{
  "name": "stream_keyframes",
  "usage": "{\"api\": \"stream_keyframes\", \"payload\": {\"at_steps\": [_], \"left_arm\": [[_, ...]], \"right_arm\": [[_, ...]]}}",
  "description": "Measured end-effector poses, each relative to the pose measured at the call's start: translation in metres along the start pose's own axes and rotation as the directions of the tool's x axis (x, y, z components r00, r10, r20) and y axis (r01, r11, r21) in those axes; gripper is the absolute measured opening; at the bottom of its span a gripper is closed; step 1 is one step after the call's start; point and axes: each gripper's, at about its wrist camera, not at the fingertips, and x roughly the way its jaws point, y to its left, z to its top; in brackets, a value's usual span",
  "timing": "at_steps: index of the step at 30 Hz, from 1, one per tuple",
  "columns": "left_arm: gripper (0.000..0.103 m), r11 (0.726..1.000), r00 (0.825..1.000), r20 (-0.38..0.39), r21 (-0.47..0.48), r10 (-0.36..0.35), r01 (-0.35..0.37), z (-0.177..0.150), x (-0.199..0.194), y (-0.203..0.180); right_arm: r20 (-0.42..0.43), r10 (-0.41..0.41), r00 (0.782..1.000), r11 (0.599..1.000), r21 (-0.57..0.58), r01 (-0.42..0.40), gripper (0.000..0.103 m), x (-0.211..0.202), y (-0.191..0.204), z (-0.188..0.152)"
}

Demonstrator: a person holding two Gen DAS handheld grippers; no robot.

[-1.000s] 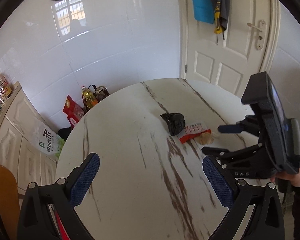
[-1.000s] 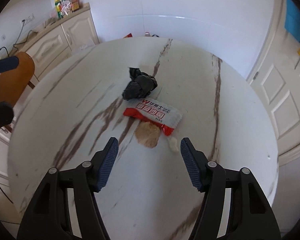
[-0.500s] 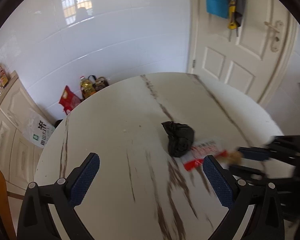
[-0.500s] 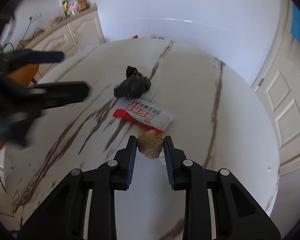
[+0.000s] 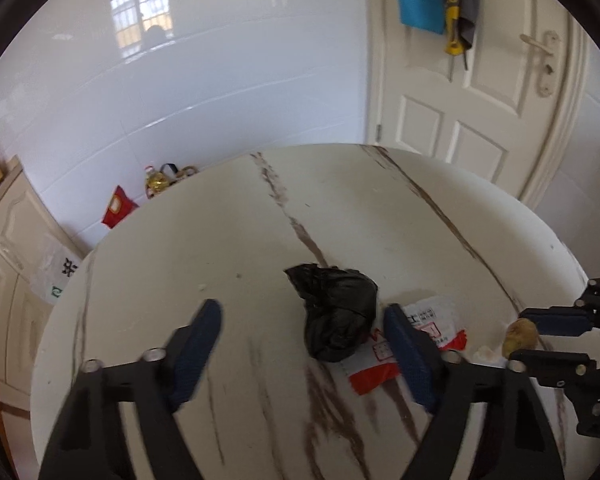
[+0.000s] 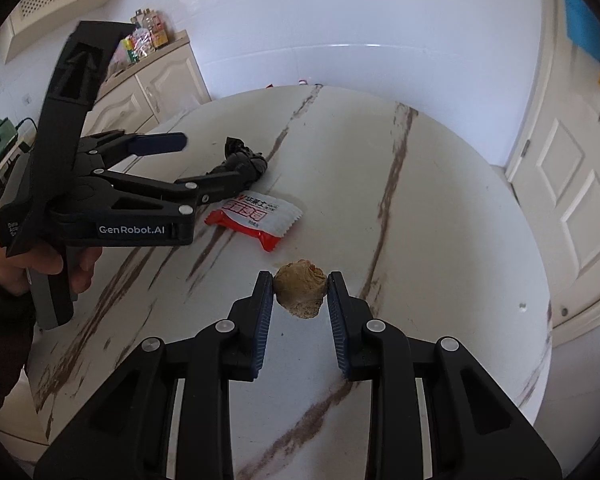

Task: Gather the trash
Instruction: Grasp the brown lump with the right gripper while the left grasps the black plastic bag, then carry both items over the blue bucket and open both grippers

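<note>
A crumpled brown scrap (image 6: 301, 294), lumpy like a wad of paper, is pinched between the blue-padded fingertips of the right gripper (image 6: 300, 292), lifted just above the round marble table (image 6: 440, 240). Beyond it on the tabletop lies a red-and-white snack wrapper (image 6: 256, 219), flat, and touching the wrapper's far edge sits a scrunched black plastic bag (image 5: 336, 316). The left gripper (image 5: 300, 330) (held in a hand at the left of the right wrist view) hovers with its jaws spread wide around the black bag, gripping nothing. A white panelled door (image 5: 480, 92) stands behind the table.
</note>
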Motion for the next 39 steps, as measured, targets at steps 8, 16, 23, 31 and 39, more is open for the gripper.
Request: {"api": "stream_keyframes", "payload": {"at_steps": [8, 16, 23, 31, 39], "left_arm": [[0.028, 0.995, 0.997, -0.033, -0.075, -0.07, 0.068, -0.002, 0.004, 0.02], [0.028, 0.996, 0.996, 0.06, -0.052, -0.063, 0.066, -0.006, -0.069, 0.001], [0.028, 0.991, 0.985, 0.122, 0.07, -0.119, 0.111, -0.029, -0.152, -0.067], [0.028, 0.967, 0.97, 0.161, 0.208, -0.184, 0.149, -0.06, -0.236, -0.153], [0.028, 0.906, 0.949, 0.091, 0.336, -0.302, 0.257, -0.076, -0.241, -0.268]], "right_arm": [[0.002, -0.006, 1.0, 1.0, 0.009, 0.006, 0.026, -0.01, 0.003, -0.009], [0.049, -0.031, 0.998, 0.999, 0.019, 0.03, 0.026, -0.049, 0.017, -0.017], [0.109, -0.066, 0.992, 0.997, 0.042, 0.062, 0.026, -0.11, 0.024, -0.042], [0.178, -0.117, 0.977, 0.988, 0.123, 0.096, 0.026, -0.189, -0.001, -0.101], [0.188, -0.206, 0.96, 0.952, 0.265, 0.152, 0.026, -0.242, -0.063, -0.175]]}}
